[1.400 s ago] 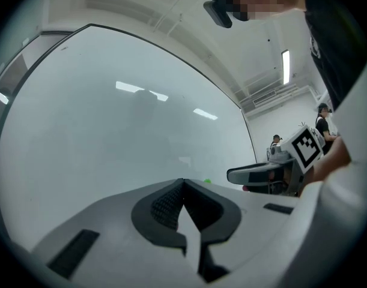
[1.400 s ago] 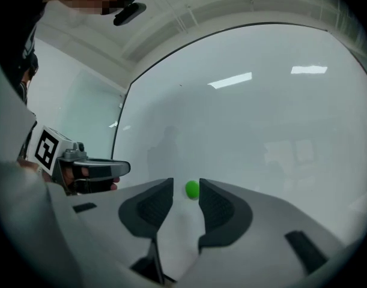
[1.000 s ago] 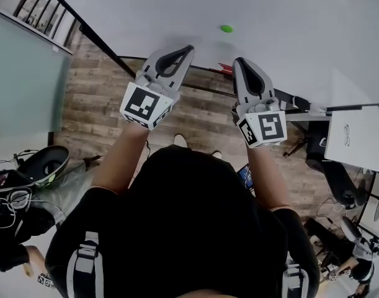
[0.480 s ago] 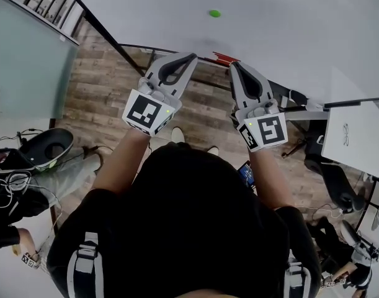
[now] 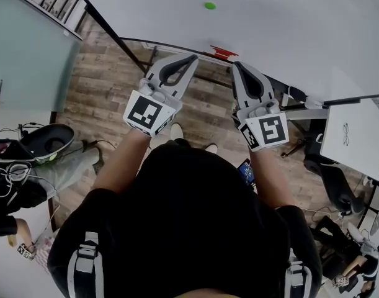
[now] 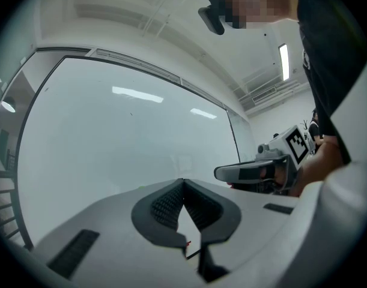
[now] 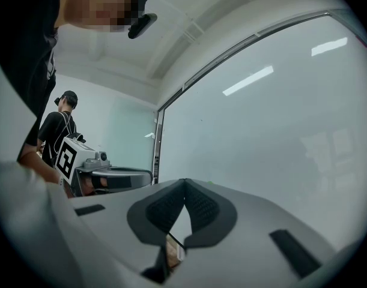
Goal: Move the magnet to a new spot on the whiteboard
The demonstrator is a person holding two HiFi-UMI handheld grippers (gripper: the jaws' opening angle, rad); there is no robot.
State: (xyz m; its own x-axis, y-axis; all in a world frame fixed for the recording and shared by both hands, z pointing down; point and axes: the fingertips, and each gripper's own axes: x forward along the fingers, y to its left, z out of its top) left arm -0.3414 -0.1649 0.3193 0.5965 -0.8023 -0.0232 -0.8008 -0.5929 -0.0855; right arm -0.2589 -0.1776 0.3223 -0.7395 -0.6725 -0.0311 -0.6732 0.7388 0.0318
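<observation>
Grey claws clenching on nothing: keeping left gripper point(image 5: 190, 58) and right gripper point(image 5: 237, 64) closed and empty. Leaving the green magnet point(image 5: 209, 5) on the whiteboard point(image 5: 288, 23), well ahead of both tips, touching neither. Judging pickup pending or placement done; unable to tell which.

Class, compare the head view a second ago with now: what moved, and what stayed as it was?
The left claw and right claw drew back from the whiteboard, so their gap to the green magnet widened; the magnet now shows higher in the head view. Nothing was gripped or released. Unchanged: magnet on the board, both claws shut and empty.
</observation>
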